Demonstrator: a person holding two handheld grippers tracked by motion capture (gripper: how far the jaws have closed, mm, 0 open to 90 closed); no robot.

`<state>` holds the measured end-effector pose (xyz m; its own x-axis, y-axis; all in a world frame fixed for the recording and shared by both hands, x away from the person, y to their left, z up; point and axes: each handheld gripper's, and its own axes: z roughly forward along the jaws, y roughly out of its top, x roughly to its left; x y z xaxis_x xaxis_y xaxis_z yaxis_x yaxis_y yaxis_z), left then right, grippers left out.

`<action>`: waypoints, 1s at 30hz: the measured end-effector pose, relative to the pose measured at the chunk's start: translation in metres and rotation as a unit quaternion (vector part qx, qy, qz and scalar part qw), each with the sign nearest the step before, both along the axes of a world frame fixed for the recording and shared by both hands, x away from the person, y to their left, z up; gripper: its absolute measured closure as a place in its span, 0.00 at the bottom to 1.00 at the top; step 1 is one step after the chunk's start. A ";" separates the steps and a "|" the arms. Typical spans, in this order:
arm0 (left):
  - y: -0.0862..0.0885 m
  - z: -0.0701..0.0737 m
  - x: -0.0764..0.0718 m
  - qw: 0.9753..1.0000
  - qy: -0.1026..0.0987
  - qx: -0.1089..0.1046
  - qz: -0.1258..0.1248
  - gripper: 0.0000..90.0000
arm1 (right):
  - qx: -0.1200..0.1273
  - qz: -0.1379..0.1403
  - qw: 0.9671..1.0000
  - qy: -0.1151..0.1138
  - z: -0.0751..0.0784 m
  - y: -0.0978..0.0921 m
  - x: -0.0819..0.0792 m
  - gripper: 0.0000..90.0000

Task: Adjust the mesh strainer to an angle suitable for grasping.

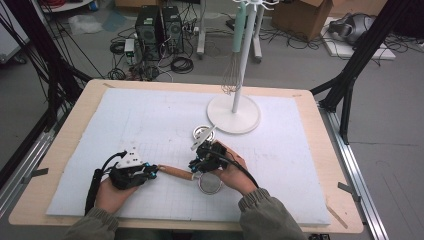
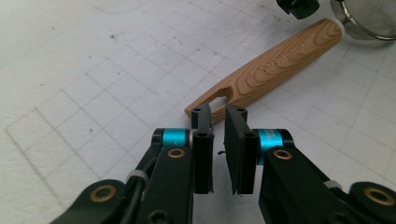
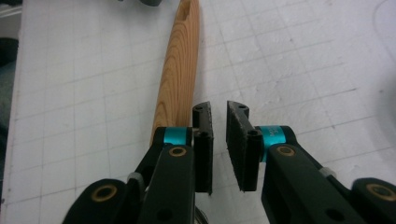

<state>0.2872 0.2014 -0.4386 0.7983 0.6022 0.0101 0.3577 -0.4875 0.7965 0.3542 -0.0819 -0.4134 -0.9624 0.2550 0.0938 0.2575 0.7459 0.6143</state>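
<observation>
This is a lab or test workshop, not a home. Two computer towers point(image 1: 160, 31) stand on the bare grey floor point(image 1: 300, 65) beyond the table's far edge amid tangled cables point(image 1: 181, 64), with cardboard boxes point(image 1: 300, 17) past the far right corner. Black frame struts point(image 1: 357, 55) flank the table point(image 1: 95, 95), whose top carries a gridded white foam sheet point(image 1: 150, 120).

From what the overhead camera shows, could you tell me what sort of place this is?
Most likely a robotics or data-collection lab. Two computer towers stand on the floor amid tangled cables, black framing flanks the table, and cardboard boxes sit behind it.
</observation>
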 end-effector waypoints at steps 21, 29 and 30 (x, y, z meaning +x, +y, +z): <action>0.036 0.020 -0.020 0.999 -0.026 -0.007 0.034 0.64 | 0.030 -0.001 0.999 -0.012 0.014 0.002 -0.016 0.54; 0.044 0.022 -0.026 0.999 -0.030 -0.011 0.039 0.56 | 0.032 0.000 0.999 -0.007 0.005 0.006 -0.019 0.46; 0.045 0.022 -0.026 0.999 -0.030 -0.010 0.039 0.55 | 0.031 0.001 1.000 -0.008 0.004 0.006 -0.020 0.45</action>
